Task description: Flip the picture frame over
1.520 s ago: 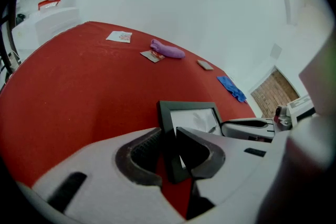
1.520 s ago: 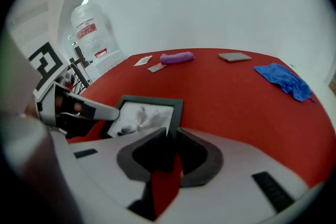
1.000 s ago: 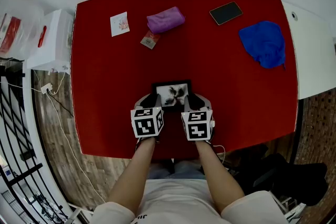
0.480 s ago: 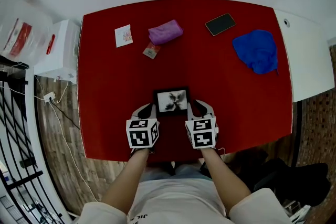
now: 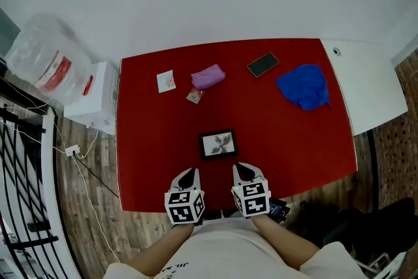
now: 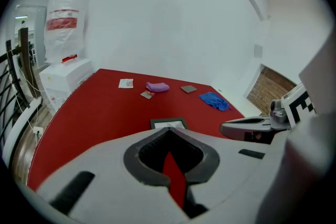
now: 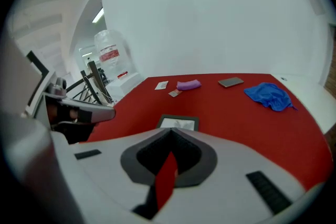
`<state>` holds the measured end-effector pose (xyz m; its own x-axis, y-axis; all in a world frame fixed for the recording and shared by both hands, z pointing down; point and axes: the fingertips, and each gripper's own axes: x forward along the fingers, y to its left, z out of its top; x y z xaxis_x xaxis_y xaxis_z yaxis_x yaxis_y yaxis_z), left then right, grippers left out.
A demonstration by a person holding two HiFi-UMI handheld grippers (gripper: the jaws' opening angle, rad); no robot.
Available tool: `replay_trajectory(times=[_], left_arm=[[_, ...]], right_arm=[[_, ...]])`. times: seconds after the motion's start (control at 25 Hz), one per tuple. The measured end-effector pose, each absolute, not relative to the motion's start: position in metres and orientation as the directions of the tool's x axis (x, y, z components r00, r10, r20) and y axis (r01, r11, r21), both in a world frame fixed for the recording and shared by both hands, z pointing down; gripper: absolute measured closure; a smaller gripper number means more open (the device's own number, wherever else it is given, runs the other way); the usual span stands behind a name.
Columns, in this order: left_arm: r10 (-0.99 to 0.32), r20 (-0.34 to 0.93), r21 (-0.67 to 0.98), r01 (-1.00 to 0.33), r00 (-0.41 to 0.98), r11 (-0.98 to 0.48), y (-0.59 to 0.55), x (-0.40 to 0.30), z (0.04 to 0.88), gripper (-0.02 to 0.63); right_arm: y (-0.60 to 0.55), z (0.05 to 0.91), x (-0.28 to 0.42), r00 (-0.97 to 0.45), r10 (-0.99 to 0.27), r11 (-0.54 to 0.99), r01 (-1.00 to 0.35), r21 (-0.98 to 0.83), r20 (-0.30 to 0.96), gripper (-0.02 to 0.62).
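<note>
The black picture frame lies flat on the red table, picture side up. It also shows as the frame ahead of the left jaws and the frame ahead of the right jaws. My left gripper and right gripper hang side by side above the table's near edge, short of the frame and clear of it. Both have just been closing and are now shut with nothing between the jaws. The left gripper and right gripper show their tips meeting.
Along the far side lie a white card, a small packet, a purple cloth, a phone and a blue cloth. A white box and a plastic bag stand left. A white table adjoins on the right.
Both grippers have drawn back from the frame's near corners toward the table's near edge and risen, and their jaws have shut. The frame stays flat, picture side up.
</note>
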<state>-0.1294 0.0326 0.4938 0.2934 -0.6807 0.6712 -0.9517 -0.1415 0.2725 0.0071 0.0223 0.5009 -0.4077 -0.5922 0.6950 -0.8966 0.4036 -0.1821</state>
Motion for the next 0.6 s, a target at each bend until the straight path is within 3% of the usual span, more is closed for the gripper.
replay_trajectory(times=[0.16, 0.6], left_arm=[[-0.706, 0.659, 0.258, -0.96, 0.26, -0.112, 0.042, -0.134, 0.492, 0.6], [-0.718, 0.637, 0.193, -0.96, 0.281, -0.204, 0.042, -0.128, 0.478, 0.6]], right_arm=[[0.036, 0.492, -0.008, -0.429, -0.594, 0.432, -0.884, -0.18, 0.681, 0.591], [0.04, 0.486, -0.011, -0.426, -0.614, 0.429, -0.887, -0.172, 0.664, 0.591]])
